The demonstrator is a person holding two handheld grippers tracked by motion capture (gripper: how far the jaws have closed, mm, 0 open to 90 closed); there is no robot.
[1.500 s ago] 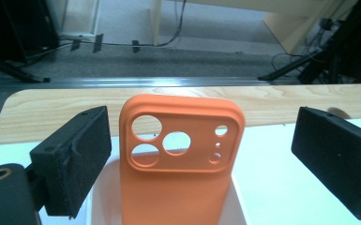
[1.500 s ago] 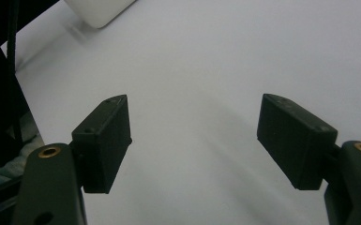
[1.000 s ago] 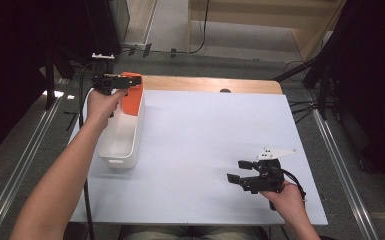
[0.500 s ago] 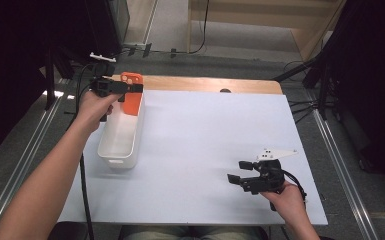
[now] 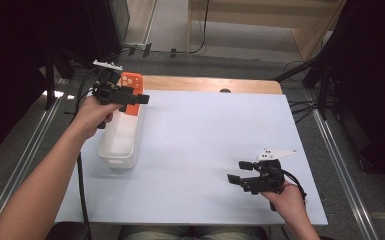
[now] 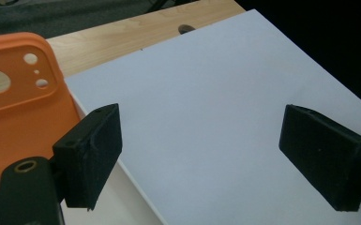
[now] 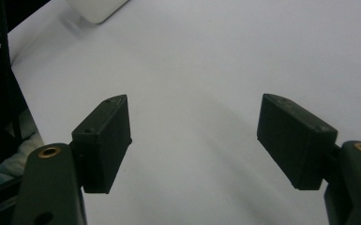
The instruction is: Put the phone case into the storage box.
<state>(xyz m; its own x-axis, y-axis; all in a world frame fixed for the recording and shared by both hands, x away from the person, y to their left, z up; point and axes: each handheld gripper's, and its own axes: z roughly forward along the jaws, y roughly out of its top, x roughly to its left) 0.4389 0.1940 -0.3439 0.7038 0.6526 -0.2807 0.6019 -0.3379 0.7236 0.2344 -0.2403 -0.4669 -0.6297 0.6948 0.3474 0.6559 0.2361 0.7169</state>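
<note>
Orange phone case (image 5: 131,86), white bin (image 5: 121,138), pale blue-white table sheet (image 5: 205,150), black fingers (image 6: 91,152), light wood table edge (image 5: 210,83)

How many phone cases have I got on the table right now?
1: an orange plastic phone case with camera cutouts, standing at the far end of the white plastic bin, beside the open left gripper. Others could lie hidden inside the bin.

Bright, even overhead light on the white table (image 5: 220,150); dark surroundings, close views slightly soft.
</note>
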